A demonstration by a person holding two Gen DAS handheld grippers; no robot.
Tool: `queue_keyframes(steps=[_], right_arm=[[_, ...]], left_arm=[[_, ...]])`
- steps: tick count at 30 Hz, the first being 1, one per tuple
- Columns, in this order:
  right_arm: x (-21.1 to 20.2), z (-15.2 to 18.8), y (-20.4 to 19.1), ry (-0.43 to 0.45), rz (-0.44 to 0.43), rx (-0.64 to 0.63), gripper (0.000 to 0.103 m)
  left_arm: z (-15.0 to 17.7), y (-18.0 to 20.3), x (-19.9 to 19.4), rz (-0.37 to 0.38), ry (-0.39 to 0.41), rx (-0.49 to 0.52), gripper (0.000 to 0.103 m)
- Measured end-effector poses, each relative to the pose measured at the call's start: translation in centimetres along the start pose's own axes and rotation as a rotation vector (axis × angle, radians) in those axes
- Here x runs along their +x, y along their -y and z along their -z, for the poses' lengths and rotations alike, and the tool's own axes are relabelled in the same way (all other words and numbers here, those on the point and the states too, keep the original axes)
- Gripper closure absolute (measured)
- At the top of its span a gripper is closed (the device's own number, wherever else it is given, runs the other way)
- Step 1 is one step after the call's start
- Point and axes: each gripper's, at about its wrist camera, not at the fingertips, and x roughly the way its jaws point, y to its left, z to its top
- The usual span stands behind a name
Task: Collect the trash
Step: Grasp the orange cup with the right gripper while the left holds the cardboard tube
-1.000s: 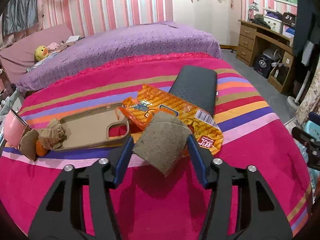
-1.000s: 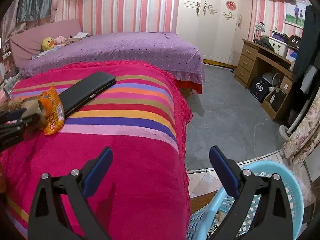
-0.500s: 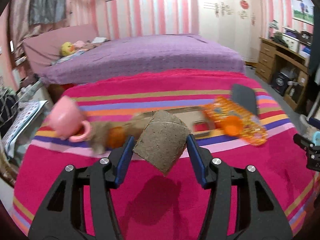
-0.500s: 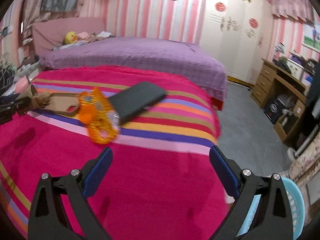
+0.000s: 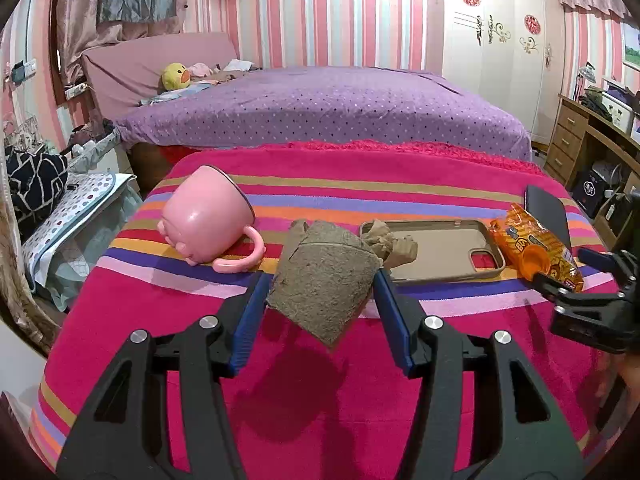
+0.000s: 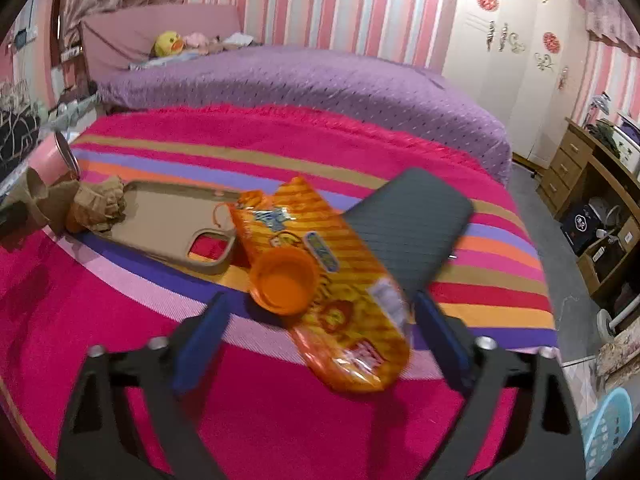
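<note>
My left gripper [image 5: 320,300] is shut on a brown cardboard piece [image 5: 324,280], holding it above the striped blanket. Behind it lies a crumpled brown paper wad [image 5: 394,242] on a tan phone case [image 5: 440,250]. An orange snack wrapper [image 6: 324,276] with a small orange cup [image 6: 282,282] on it lies between the pads of my right gripper [image 6: 320,328]; the jaws are closing and do not press on the wrapper. In the left wrist view the right gripper [image 5: 576,276] reaches in from the right edge at the wrapper [image 5: 536,248].
A pink mug [image 5: 206,220] lies on its side at the left. A black flat case [image 6: 408,228] rests behind the wrapper. A light blue basket [image 6: 608,428] stands on the floor at the lower right. A wooden desk [image 6: 588,168] is by the right wall.
My right gripper swung left from the bed's edge and basket to the orange wrapper, and its jaws narrowed. My left gripper carried the cardboard piece left, bringing the pink mug into view.
</note>
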Motion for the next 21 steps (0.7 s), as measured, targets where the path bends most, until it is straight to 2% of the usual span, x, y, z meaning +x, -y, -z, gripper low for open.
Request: queue_keyframes(steps=[2, 4, 6, 13, 21], right_arm=[[0.5, -0.4, -0.9, -0.010, -0.002, -0.027, 0.028], [1.1, -0.5, -1.8, -0.026, 0.010, -0.061, 0.040], [1.4, -0.6, -2.4, -0.037, 0.002, -0.082, 0.063], [-1.2, 0.4, -0.8, 0.030, -0.034, -0.044, 0.063], [-6.4, 3.1, 4.2, 0.089, -0.043, 0.011, 0.063]], left_arm=[[0.0, 0.3, -0.1, 0.001, 0.003, 0.001, 0.050], [0.0, 0.2, -0.2, 0.005, 0.005, -0.004, 0.050], [0.0, 0.4, -0.4, 0.006, 0.006, -0.002, 0.050], [0.1, 1.3, -1.3, 0.012, 0.019, 0.017, 0.050], [0.8, 3.7, -2.8, 0.033, 0.033, 0.024, 0.050]])
